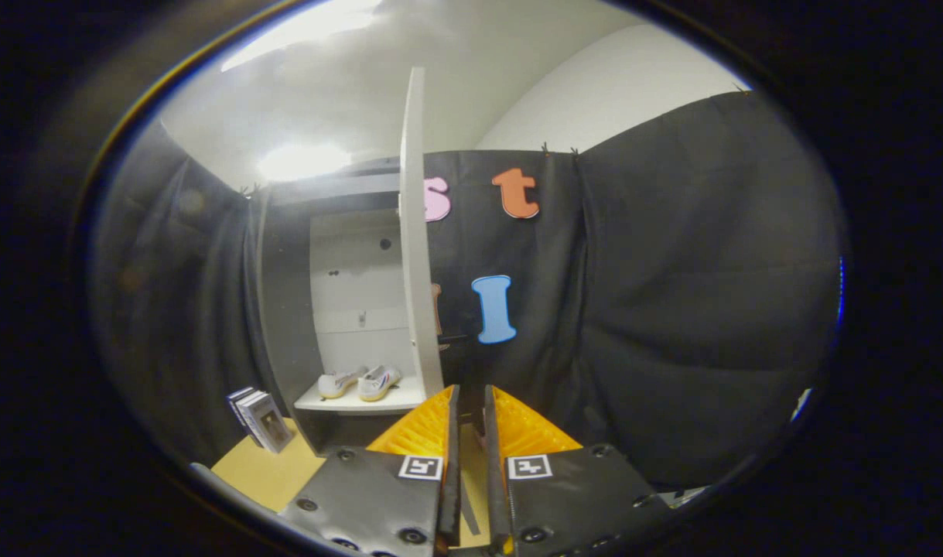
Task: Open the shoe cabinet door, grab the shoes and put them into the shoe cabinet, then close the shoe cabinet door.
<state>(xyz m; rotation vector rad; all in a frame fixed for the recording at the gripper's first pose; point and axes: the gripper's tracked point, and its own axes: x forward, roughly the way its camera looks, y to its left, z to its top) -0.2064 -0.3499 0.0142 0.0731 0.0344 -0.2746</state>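
The white shoe cabinet point(347, 294) stands ahead and to the left of my fingers, against the black cloth wall. Its door point(415, 232) is swung wide open, edge-on to me, right beside the cabinet's opening. A pair of white shoes point(360, 382) rests side by side on the cabinet's bottom shelf point(339, 404). My gripper point(471, 402) is close to the door's lower edge, slightly right of it. Its fingers are nearly together with a narrow gap, and nothing is held between them.
A small stack of boxes or books point(261, 418) leans on the tan floor point(270, 472) left of the cabinet. Black cloth point(672, 309) hangs close on the right. A bright lamp point(301, 161) glares above the cabinet.
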